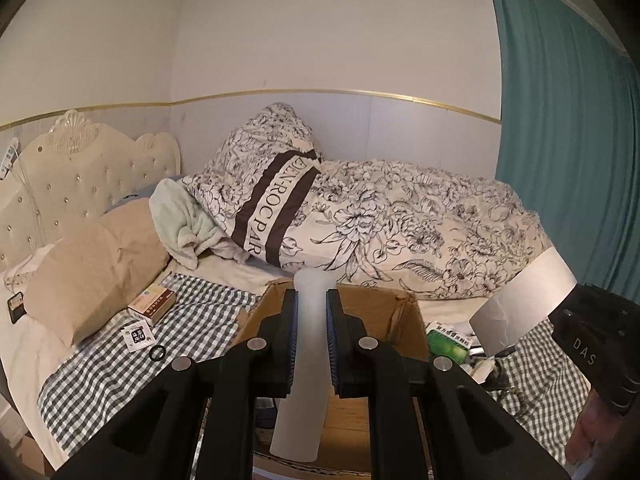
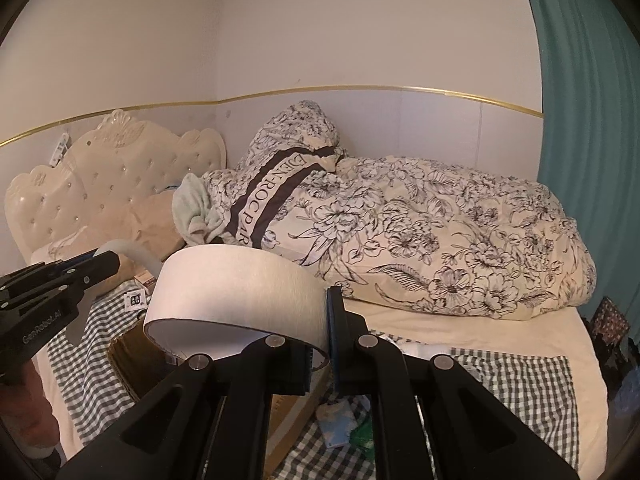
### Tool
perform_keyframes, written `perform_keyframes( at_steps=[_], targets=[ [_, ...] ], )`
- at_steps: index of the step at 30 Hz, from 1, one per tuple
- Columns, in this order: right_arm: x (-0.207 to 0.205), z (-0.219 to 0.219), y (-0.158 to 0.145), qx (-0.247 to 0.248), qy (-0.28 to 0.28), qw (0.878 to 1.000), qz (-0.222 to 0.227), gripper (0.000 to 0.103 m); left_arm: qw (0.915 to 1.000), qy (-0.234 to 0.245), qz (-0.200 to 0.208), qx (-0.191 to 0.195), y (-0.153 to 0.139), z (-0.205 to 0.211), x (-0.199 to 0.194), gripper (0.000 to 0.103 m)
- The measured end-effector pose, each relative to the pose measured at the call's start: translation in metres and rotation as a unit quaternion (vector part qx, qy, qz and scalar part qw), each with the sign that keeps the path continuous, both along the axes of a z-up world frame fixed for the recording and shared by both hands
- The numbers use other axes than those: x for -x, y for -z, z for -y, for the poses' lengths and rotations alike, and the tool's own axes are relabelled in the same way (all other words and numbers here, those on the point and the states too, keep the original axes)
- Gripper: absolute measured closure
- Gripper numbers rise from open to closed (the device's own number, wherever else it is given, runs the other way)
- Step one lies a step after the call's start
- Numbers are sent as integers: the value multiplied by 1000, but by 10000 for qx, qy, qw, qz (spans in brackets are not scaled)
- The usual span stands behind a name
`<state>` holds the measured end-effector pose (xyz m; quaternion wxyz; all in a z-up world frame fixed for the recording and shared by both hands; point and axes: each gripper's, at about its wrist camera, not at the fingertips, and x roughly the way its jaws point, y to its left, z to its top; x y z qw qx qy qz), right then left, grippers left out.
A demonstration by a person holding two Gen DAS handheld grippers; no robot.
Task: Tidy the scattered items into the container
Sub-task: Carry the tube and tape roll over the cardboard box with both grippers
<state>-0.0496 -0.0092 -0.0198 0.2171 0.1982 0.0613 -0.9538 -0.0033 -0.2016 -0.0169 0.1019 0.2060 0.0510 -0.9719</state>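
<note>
My left gripper (image 1: 311, 300) is shut on a frosted white tube (image 1: 304, 380), which hangs over the open cardboard box (image 1: 380, 308) on the bed. My right gripper (image 2: 322, 320) is shut on the wall of a wide white tape roll (image 2: 236, 292), held above the box's right side (image 2: 132, 360). In the left wrist view the right gripper (image 1: 560, 304) and its roll (image 1: 520, 304) show at the right. In the right wrist view the left gripper (image 2: 108, 258) with the tube (image 2: 136, 254) shows at the left.
On the checked cloth (image 1: 100, 380) lie a medicine carton (image 1: 154, 300), a small white packet (image 1: 138, 334), a black ring (image 1: 157, 353) and a green packet (image 1: 448, 344). A floral duvet (image 2: 440, 248) fills the back of the bed; a tan pillow (image 1: 92, 272) lies at the left.
</note>
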Motion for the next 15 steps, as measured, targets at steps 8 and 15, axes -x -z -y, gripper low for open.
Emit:
perform_keyframes(
  at_steps=[8,15],
  targets=[
    [18,28,20,-121,-121,9995,261,97,9987,-46,482,-131,31,17,26,91],
    [31,52,40,-302,-289,9982,435,97,9951,-12,912,-385,59,30,50,91]
  ],
)
